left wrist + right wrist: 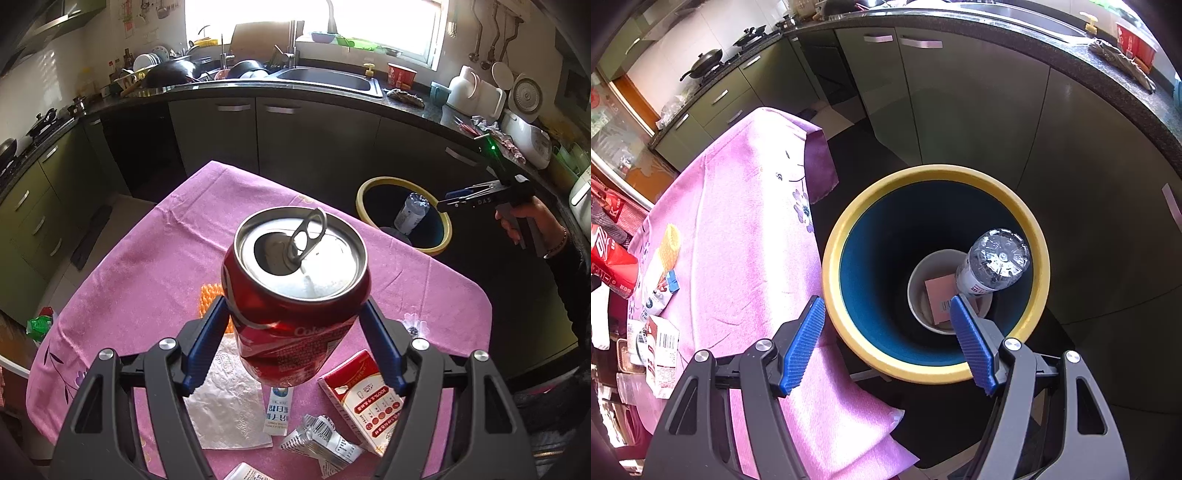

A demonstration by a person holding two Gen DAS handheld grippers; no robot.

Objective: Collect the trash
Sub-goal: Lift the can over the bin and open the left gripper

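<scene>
My left gripper [295, 308] is shut on a red cola can [295, 295], opened, with its pull tab raised; the can hangs above the pink tablecloth [147, 258]. The can [611, 269] also shows at the left edge of the right wrist view. My right gripper [886, 306] stands open with nothing between its blue pads, above the near rim of the yellow-rimmed bin [846, 229]. Inside the bin stand a clear plastic bottle [993, 262] and a white cup [919, 291] holding a pink card. In the left wrist view the bin [364, 201] is beyond the table's right corner, and a hand holds the right gripper [448, 199] over it.
Under the can lie a red-and-white carton [365, 398], a silvery napkin [225, 402], a small sachet [277, 413], crumpled wrappers [321, 439] and an orange piece [208, 299]. Dark cabinets [314, 140] and a counter with a sink [328, 79] run behind the table.
</scene>
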